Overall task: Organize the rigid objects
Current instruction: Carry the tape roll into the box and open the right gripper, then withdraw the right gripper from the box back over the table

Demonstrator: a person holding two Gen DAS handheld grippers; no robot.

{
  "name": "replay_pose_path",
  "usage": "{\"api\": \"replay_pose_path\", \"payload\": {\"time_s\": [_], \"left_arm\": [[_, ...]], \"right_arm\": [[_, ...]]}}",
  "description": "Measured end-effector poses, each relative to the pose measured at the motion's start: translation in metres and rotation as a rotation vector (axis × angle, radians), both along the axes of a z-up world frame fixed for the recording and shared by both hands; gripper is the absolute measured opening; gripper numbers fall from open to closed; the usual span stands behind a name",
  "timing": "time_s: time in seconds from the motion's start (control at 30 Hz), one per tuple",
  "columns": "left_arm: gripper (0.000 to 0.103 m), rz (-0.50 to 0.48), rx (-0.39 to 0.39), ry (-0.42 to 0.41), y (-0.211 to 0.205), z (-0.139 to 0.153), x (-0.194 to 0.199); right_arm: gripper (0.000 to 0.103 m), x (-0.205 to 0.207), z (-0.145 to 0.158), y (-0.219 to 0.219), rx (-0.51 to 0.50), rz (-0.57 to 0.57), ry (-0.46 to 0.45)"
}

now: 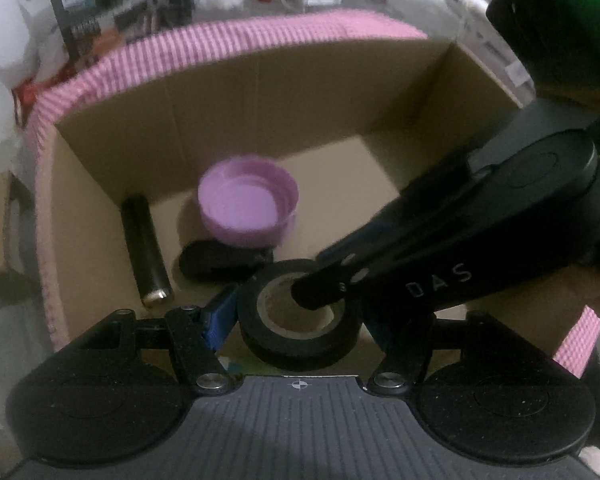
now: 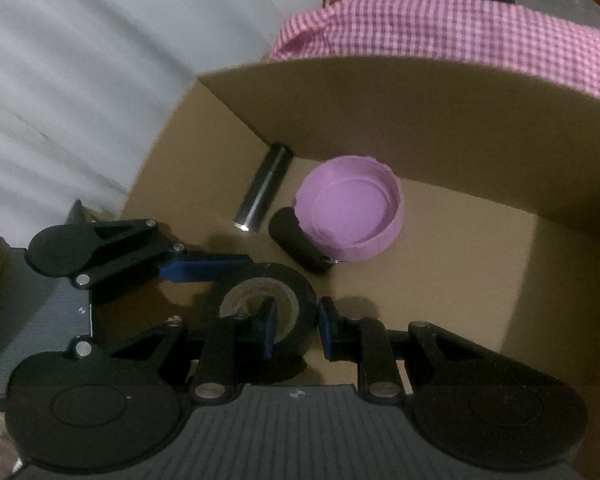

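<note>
Your roll of black tape [image 1: 300, 316] hangs over the near end of the cardboard box [image 1: 112, 148], light and stiff, its smooth rim probably slick. Your right gripper [image 2: 294, 320] pinches its wall, one finger in the core, one outside, a sound hold. Your left gripper [image 1: 300, 320] spans its outer rim, jaws half spread; whether they press, you can't tell. Below lie a purple lid [image 1: 248, 204], a dark cylinder [image 1: 146, 248] and a black handle [image 2: 296, 240].
</note>
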State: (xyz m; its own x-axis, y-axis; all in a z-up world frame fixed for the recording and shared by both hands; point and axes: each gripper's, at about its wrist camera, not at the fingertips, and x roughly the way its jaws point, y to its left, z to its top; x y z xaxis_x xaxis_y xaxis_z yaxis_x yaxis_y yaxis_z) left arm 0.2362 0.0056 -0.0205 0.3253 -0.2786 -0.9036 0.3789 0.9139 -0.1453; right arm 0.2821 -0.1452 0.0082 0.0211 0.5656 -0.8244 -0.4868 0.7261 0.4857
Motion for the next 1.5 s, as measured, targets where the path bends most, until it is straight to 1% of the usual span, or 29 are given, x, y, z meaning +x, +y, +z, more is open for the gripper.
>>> {"api": "replay_pose_path", "payload": {"time_s": [0.03, 0.07, 0.1, 0.17, 0.27, 0.33, 0.37, 0.47, 0.63, 0.7, 0.77, 0.8, 0.83, 0.93, 1.03, 1.07, 1.1, 1.13, 1.17, 1.3, 1.37, 1.5], "left_arm": [[0.067, 0.009, -0.015, 0.004, 0.002, 0.001, 0.000], [0.069, 0.014, -0.024, -0.007, 0.003, 0.004, -0.001], [0.071, 0.014, -0.021, -0.023, 0.004, 0.007, -0.003], [0.072, 0.017, -0.007, -0.046, 0.006, 0.012, -0.006], [0.072, 0.024, -0.017, -0.071, 0.007, 0.019, -0.015], [0.073, 0.021, -0.012, -0.108, 0.007, 0.025, -0.024], [0.073, 0.018, -0.011, -0.131, 0.008, 0.031, -0.027], [0.082, 0.041, -0.008, -0.209, 0.013, 0.044, -0.041], [0.085, 0.106, 0.004, -0.371, 0.034, 0.072, -0.073], [0.088, 0.151, -0.010, -0.433, 0.048, 0.083, -0.091], [0.091, 0.197, -0.026, -0.478, 0.061, 0.089, -0.105], [0.094, 0.226, -0.032, -0.500, 0.068, 0.091, -0.112], [0.094, 0.254, -0.035, -0.514, 0.072, 0.093, -0.119], [0.094, 0.319, -0.052, -0.531, 0.085, 0.089, -0.132], [0.094, 0.363, -0.068, -0.541, 0.095, 0.085, -0.146], [0.094, 0.375, -0.071, -0.547, 0.098, 0.084, -0.150], [0.095, 0.387, -0.073, -0.554, 0.101, 0.084, -0.154], [0.096, 0.396, -0.074, -0.561, 0.103, 0.083, -0.158], [0.096, 0.405, -0.076, -0.564, 0.105, 0.082, -0.161], [0.096, 0.424, -0.077, -0.553, 0.110, 0.074, -0.167], [0.096, 0.433, -0.077, -0.542, 0.113, 0.069, -0.167], [0.096, 0.442, -0.084, -0.525, 0.119, 0.063, -0.170]], "right_arm": [[0.025, 0.001, -0.003, 0.002, -0.009, 0.003, 0.003], [0.025, 0.001, -0.005, 0.004, -0.019, 0.004, -0.001], [0.025, 0.002, -0.008, 0.006, -0.026, 0.006, -0.003], [0.027, 0.004, -0.013, 0.007, -0.024, -0.004, 0.009], [0.027, 0.002, -0.007, 0.000, -0.015, -0.027, -0.001], [0.027, 0.002, -0.002, -0.006, -0.004, -0.045, -0.010], [0.027, 0.002, 0.002, -0.009, 0.002, -0.055, -0.017], [0.027, 0.003, 0.013, -0.018, 0.021, -0.086, -0.035], [0.027, 0.007, 0.031, -0.029, 0.027, -0.117, -0.057], [0.027, 0.009, 0.033, -0.022, 0.012, -0.111, -0.074], [0.027, 0.010, 0.035, -0.012, -0.018, -0.091, -0.107], [0.027, 0.011, 0.036, -0.006, -0.046, -0.074, -0.136], [0.027, 0.011, 0.036, 0.001, -0.076, -0.058, -0.165], [0.027, 0.011, 0.033, 0.023, -0.156, 0.004, -0.232], [0.028, 0.010, 0.029, 0.045, -0.218, 0.073, -0.277], [0.030, 0.009, 0.028, 0.051, -0.232, 0.094, -0.283], [0.033, 0.009, 0.026, 0.057, -0.247, 0.120, -0.286], [0.043, 0.008, 0.024, 0.062, -0.259, 0.141, -0.287], [0.051, 0.007, 0.021, 0.066, -0.271, 0.155, -0.291], [0.051, 0.005, 0.004, 0.076, -0.359, 0.206, -0.314], [0.050, 0.008, -0.005, 0.074, -0.399, 0.202, -0.322], [0.049, 0.018, -0.009, 0.062, -0.410, 0.154, -0.293]]}}
